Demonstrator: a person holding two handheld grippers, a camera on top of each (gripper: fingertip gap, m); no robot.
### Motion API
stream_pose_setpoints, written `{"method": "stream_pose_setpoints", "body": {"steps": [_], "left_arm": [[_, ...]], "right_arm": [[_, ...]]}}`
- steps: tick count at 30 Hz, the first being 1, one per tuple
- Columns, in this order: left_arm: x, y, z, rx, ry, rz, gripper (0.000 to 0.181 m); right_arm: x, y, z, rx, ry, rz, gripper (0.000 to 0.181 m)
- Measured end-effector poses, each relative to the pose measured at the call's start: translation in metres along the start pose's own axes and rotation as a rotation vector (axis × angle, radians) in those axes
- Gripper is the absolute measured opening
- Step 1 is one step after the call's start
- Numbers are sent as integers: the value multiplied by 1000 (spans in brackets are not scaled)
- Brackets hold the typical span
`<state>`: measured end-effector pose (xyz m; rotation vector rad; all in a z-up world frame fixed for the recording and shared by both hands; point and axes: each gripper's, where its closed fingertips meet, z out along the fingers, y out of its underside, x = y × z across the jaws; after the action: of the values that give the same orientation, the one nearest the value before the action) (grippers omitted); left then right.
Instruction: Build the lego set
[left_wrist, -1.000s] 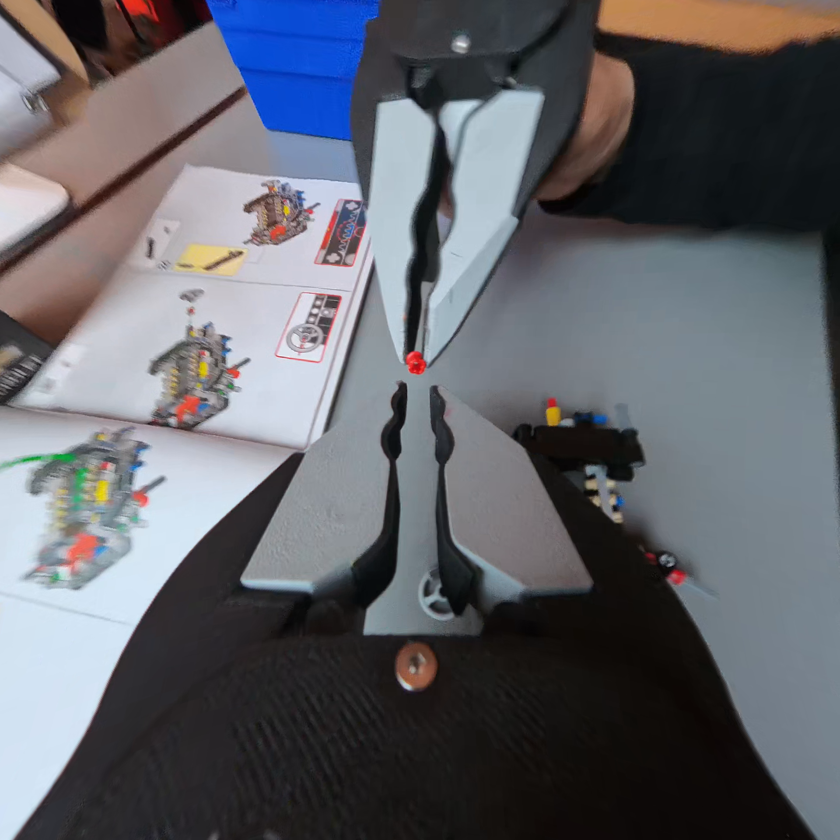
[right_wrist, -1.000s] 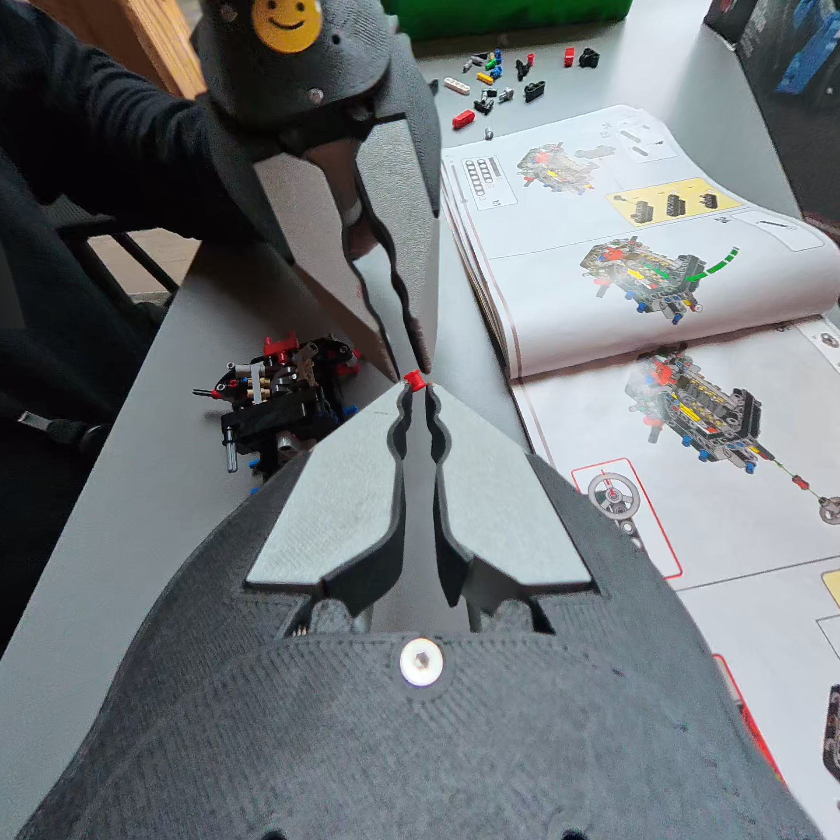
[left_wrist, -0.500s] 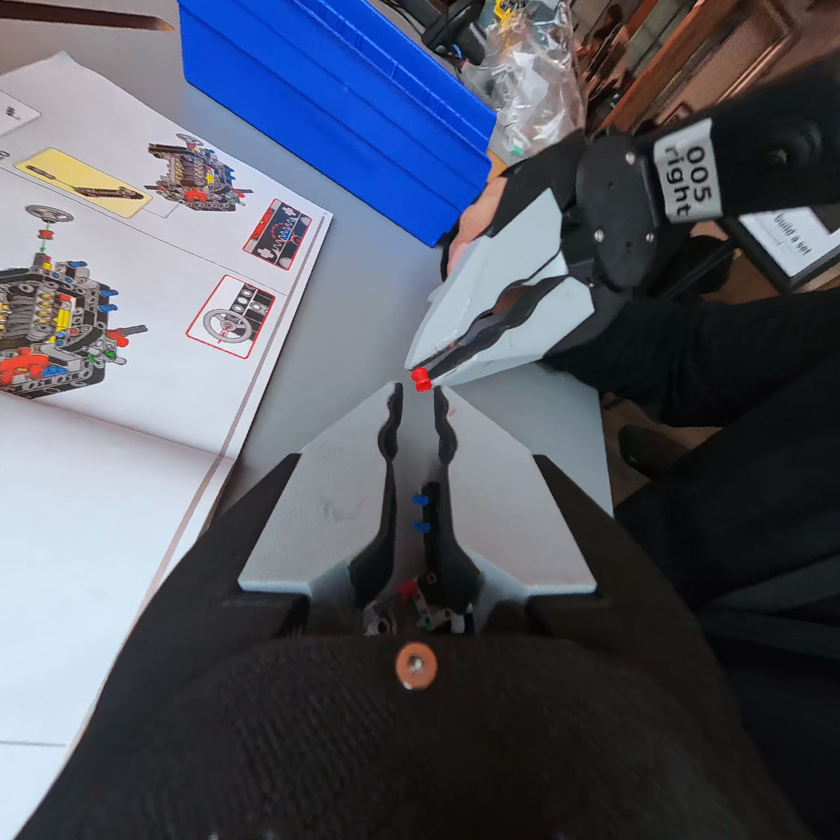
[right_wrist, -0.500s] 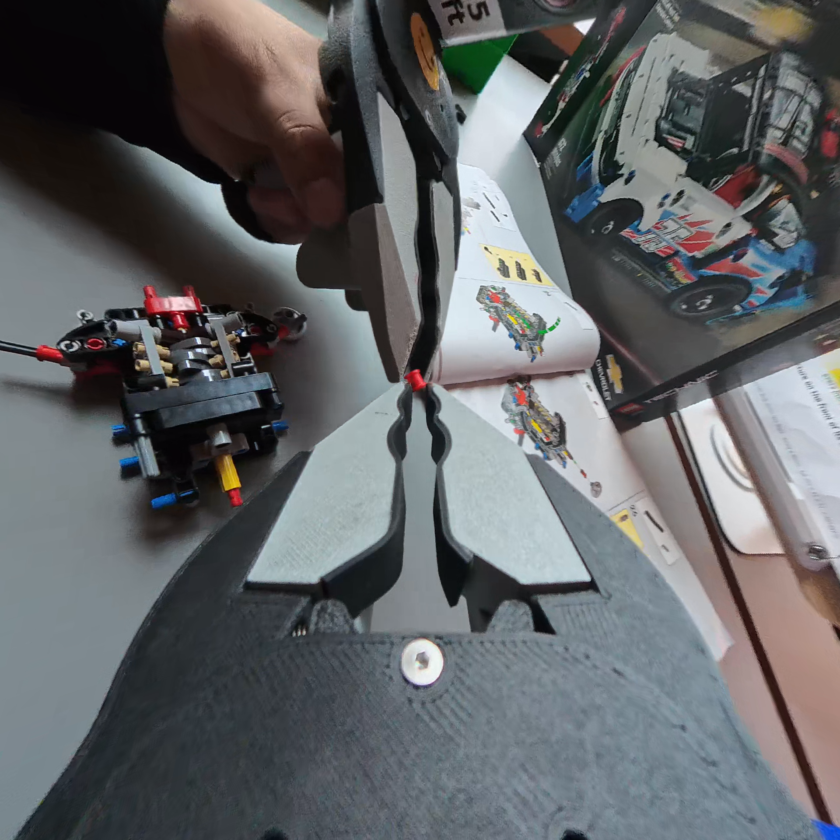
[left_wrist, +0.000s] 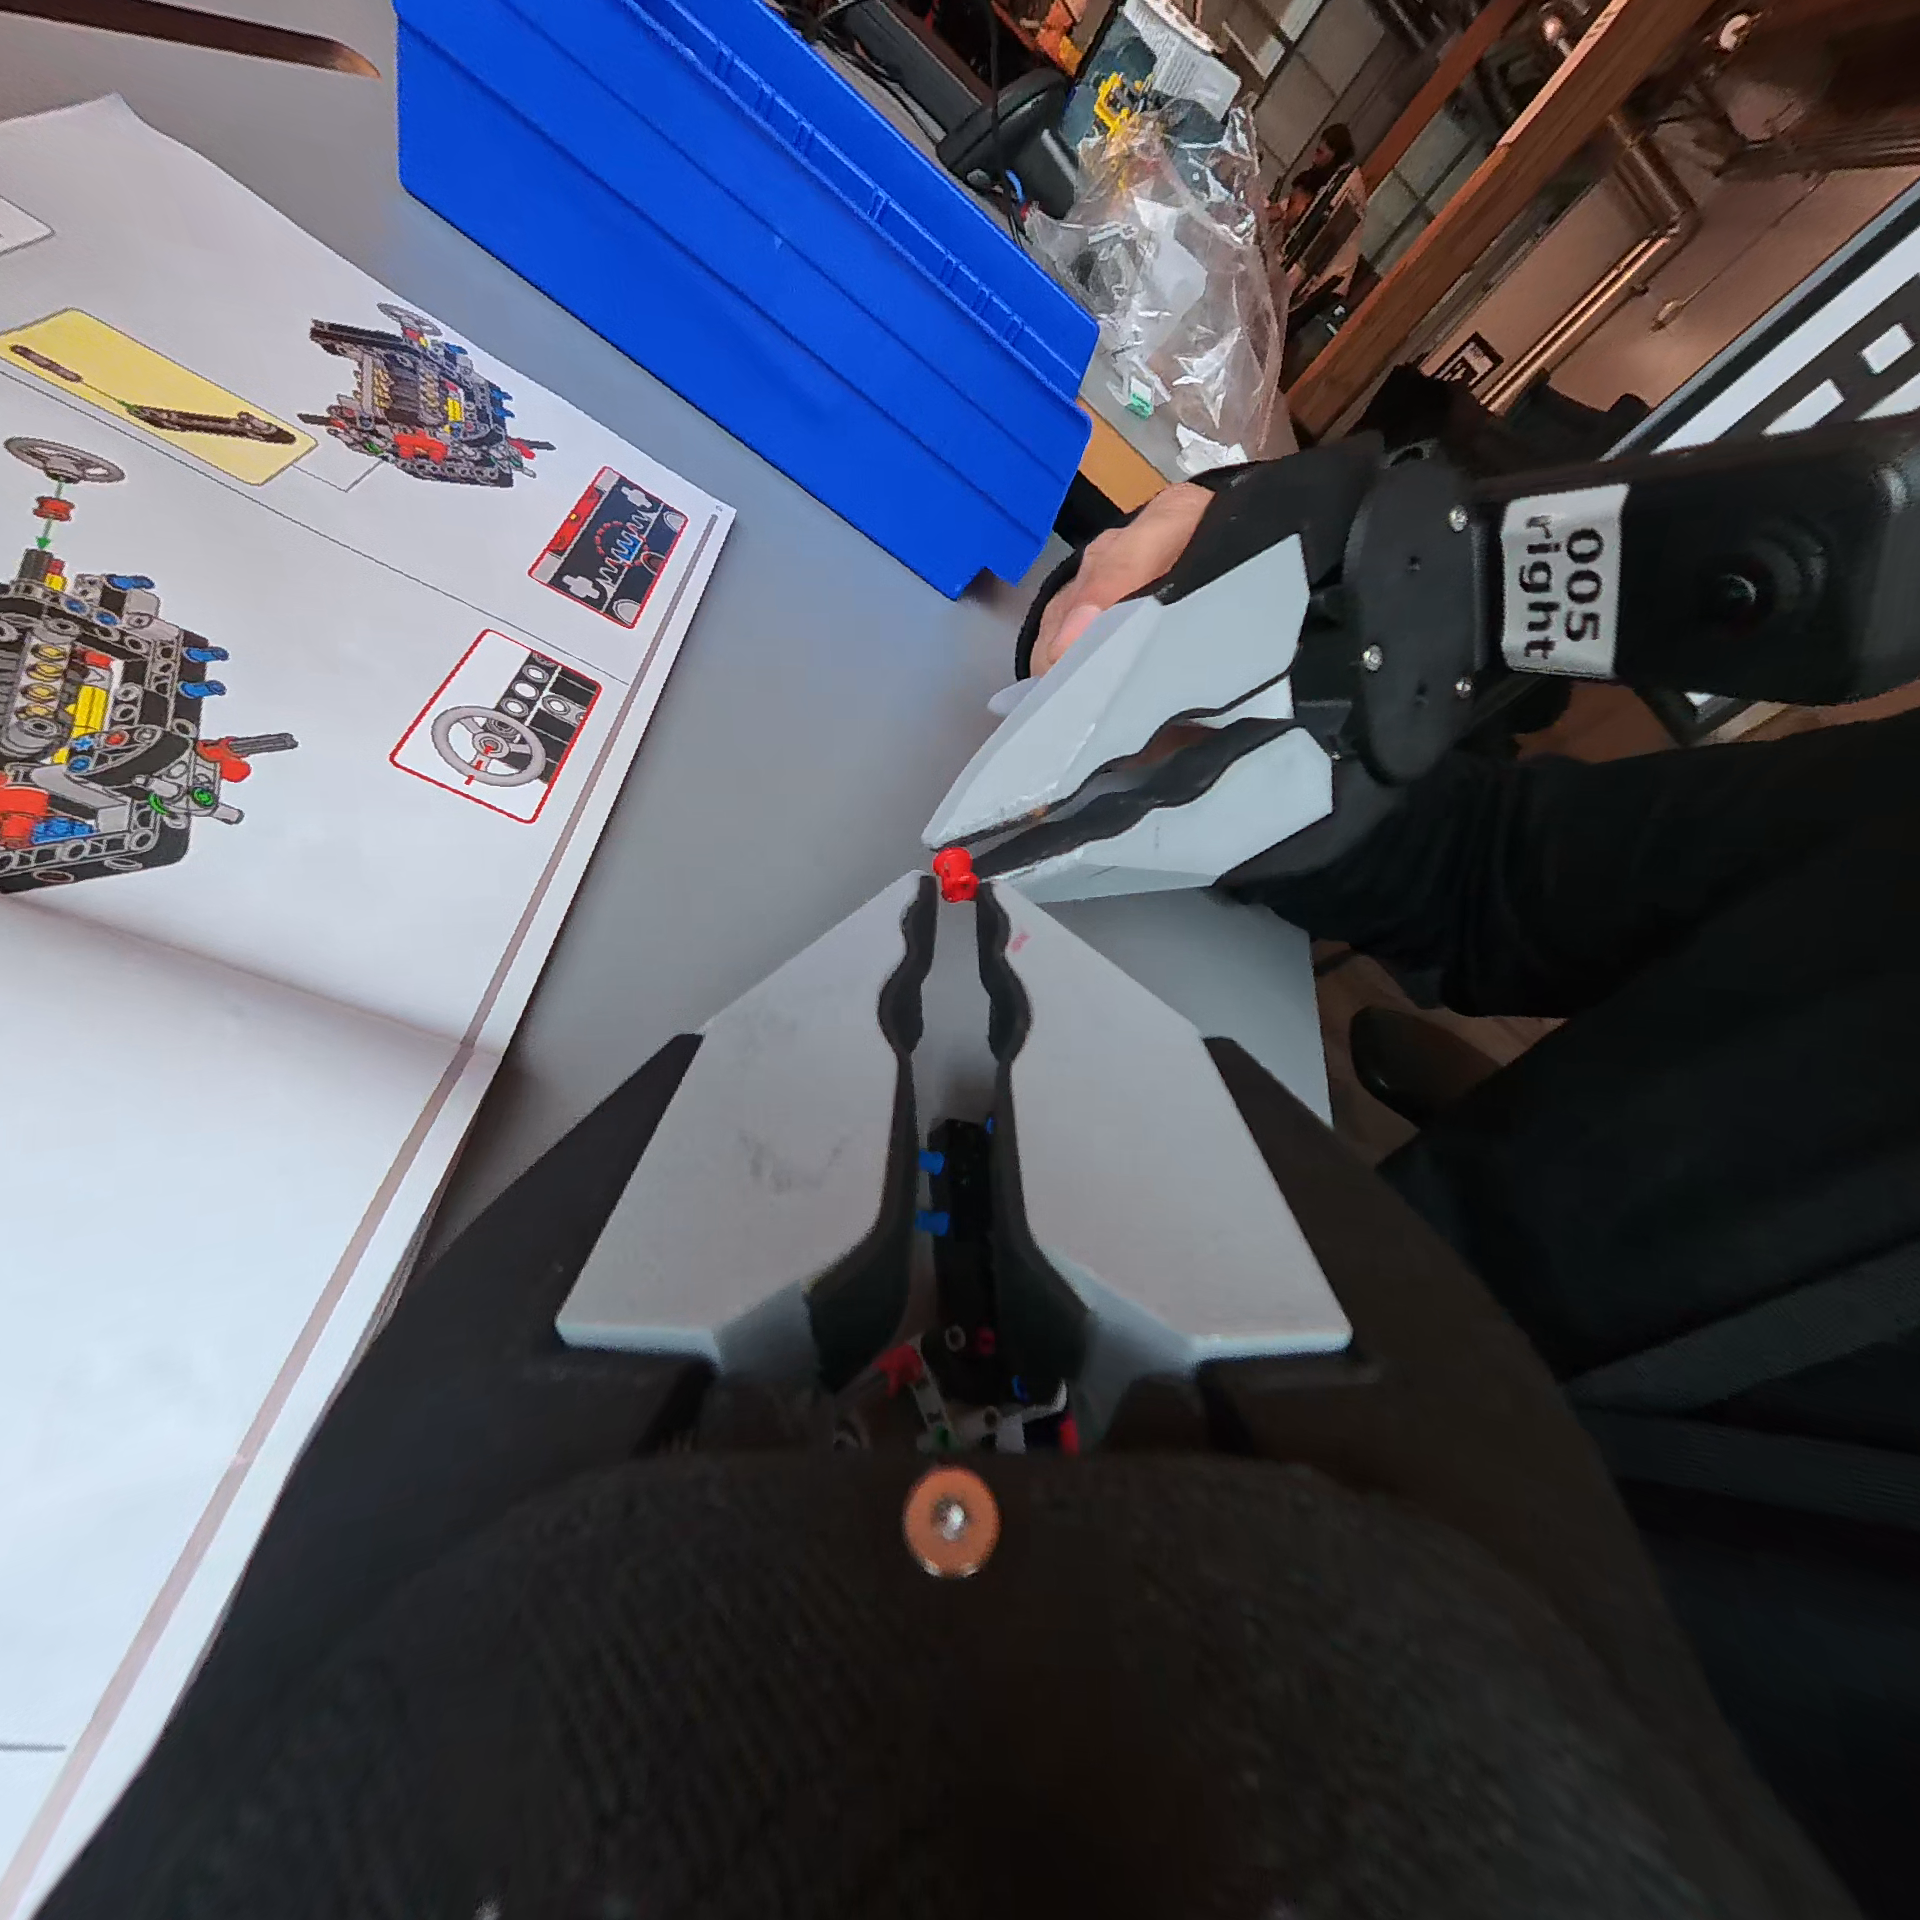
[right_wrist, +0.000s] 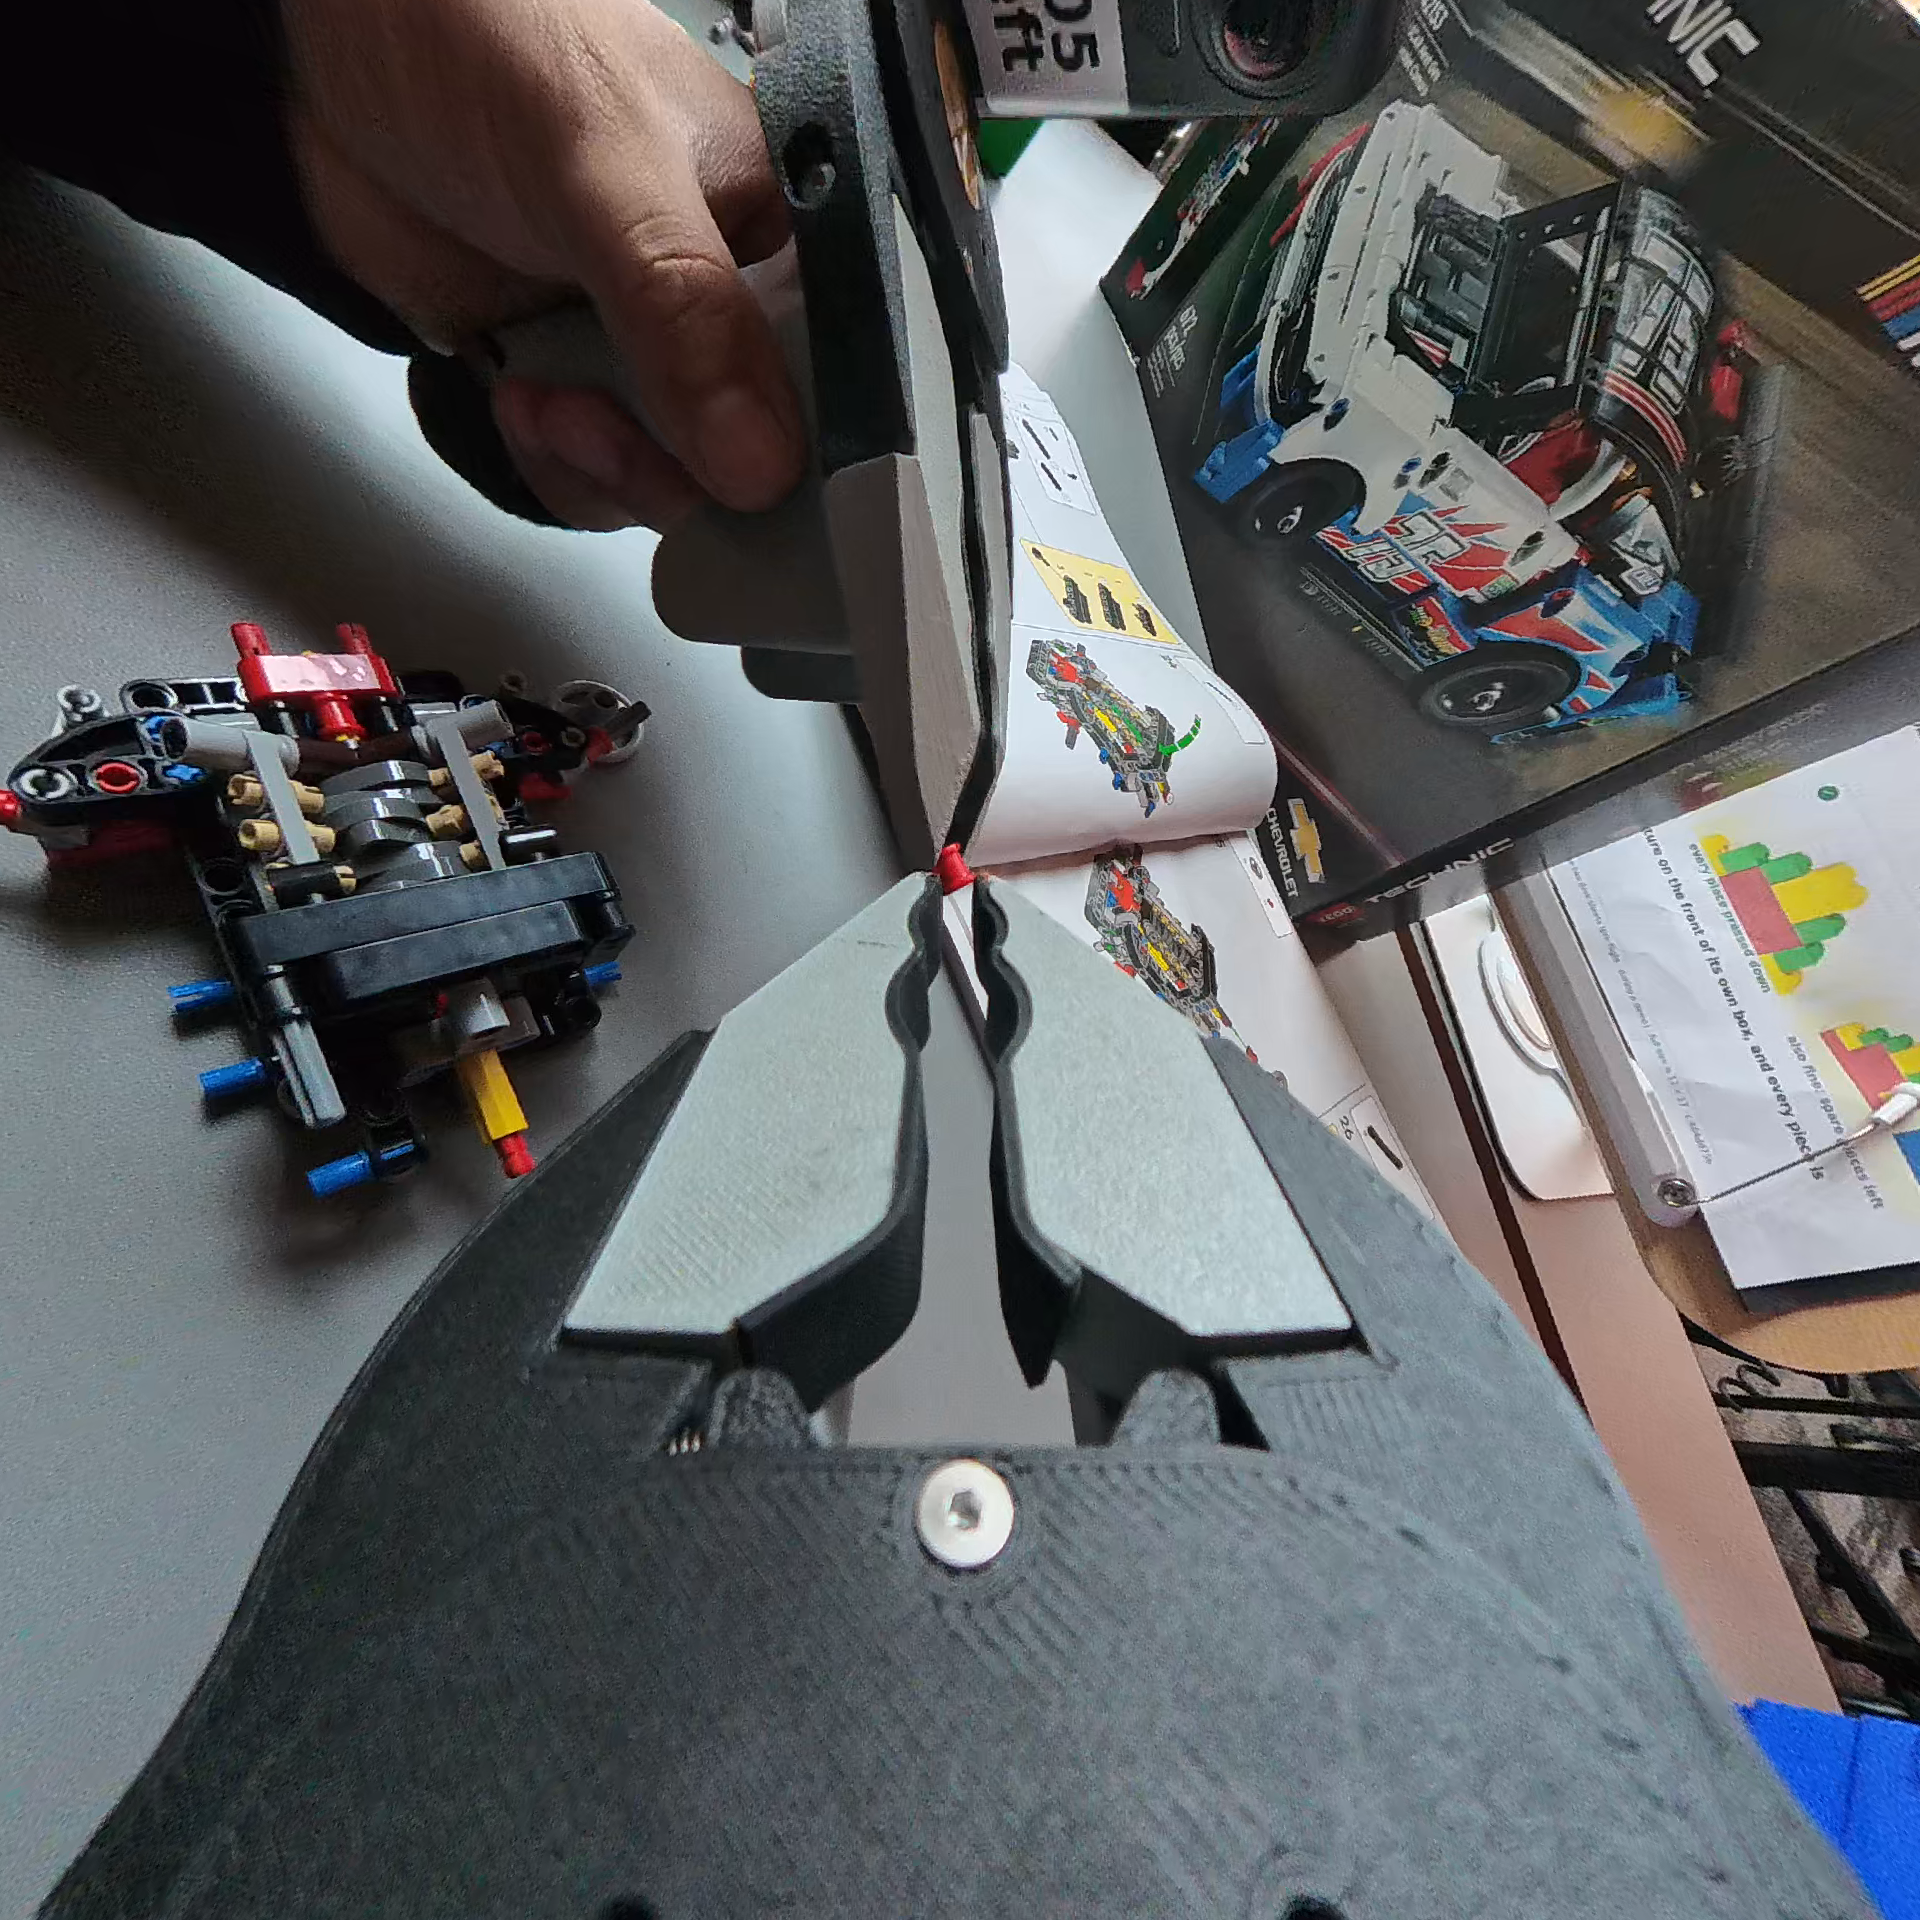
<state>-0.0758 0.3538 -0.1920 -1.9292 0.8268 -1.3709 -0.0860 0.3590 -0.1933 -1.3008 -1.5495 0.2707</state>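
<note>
Meanwhile the right gripper (right_wrist: 954, 902) pinches a tiny red lego piece (left_wrist: 952, 871) between narrow tips, the left gripper (left_wrist: 951, 912) narrowly parted just beside it, the blue bin (left_wrist: 748, 270), contents hidden, at twelve o'clock

In the left wrist view, the left tool (left_wrist: 951, 914) hides most of the half-built model (left_wrist: 961, 1247). The instruction booklet (left_wrist: 312, 727) runs off the 9 o'clock edge. The red piece (left_wrist: 953, 873) is too small to identify.
</note>
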Motion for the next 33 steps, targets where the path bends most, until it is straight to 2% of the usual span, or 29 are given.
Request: {"method": "stream_pose_setpoints", "body": {"steps": [11,20,28,30,33], "left_arm": [[-1,-1,2,19,39,-36,4],[-2,1,-1,9,38,6,4],[2,-2,-1,31,62,36,4],[6,-5,-2,47,72,67,3],[16,-11,-4,84,88,166,3]], "right_arm": [[2,2,-1,-31,77,-97,3],[-1,4,1,-10,52,-86,3],[2,5,-3,102,-82,178,3],[6,6,-5,141,-148,339,3],[4,-2,-12,246,-390,667,8]]}}
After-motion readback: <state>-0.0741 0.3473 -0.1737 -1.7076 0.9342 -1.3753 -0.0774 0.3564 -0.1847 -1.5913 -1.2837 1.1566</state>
